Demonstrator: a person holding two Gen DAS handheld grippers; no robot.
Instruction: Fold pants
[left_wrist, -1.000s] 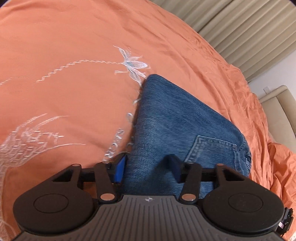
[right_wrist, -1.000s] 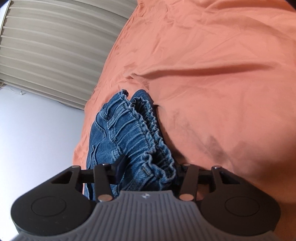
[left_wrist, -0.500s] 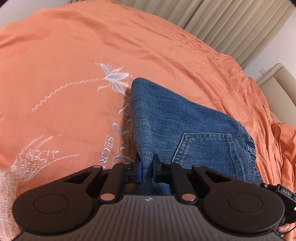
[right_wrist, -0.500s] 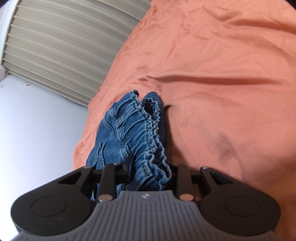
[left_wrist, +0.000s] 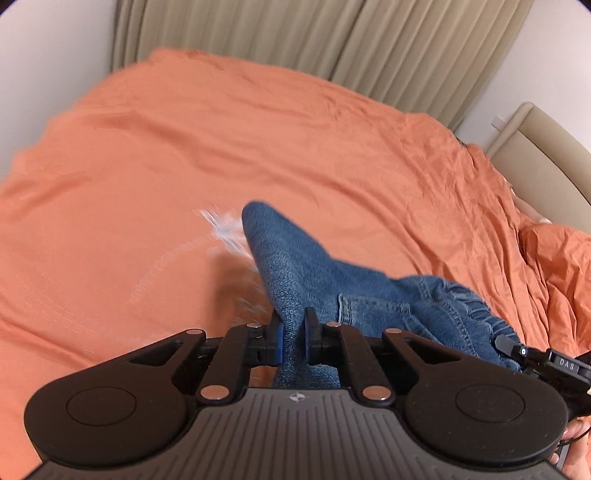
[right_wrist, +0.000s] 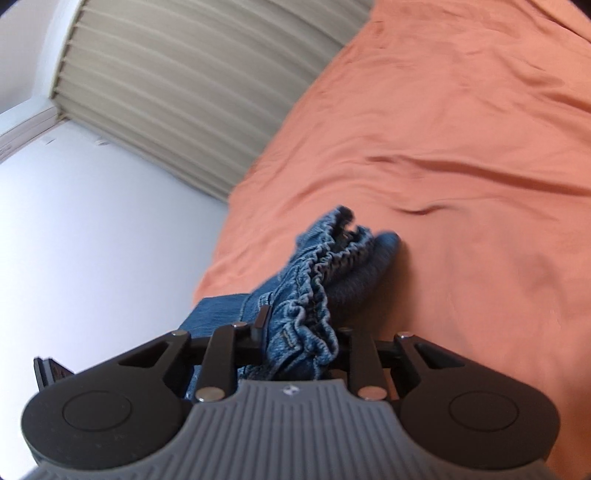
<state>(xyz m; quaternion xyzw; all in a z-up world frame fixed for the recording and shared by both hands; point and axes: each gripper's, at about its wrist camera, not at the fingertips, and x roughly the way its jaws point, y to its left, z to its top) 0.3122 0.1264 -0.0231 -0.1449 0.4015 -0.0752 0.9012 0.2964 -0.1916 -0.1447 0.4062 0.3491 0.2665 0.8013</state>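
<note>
Together, two hand-held grippers lift a pair of blue jeans (left_wrist: 314, 273) above an orange bedspread (left_wrist: 184, 147), roughly over the middle of the bed. The left gripper (left_wrist: 293, 338) has its jaws pressed together on a folded edge of denim beside a back pocket (left_wrist: 373, 314). The right gripper (right_wrist: 301, 332) has its jaws closing on the gathered elastic waistband (right_wrist: 317, 291), which bunches thickly between them. Only the far folded tip of the jeans seems to reach the bedspread. Judging by the drape, the denim is soft but fairly heavy and thick; it sags between the two holds and will swing if moved quickly. The ruffled waistband is bulky and could slip out of a partial pinch, so the firmest holds are likely the stitched waistband and the seamed side edge. White embroidery (left_wrist: 221, 229) on the bedspread, just beside the jeans, is too blurred to read. In the left view, small white letters on the right gripper's body near the lower right corner read "DAS" (left_wrist: 565, 365). Beige curtains (left_wrist: 332, 44) hang beyond the bed's far edge.
</note>
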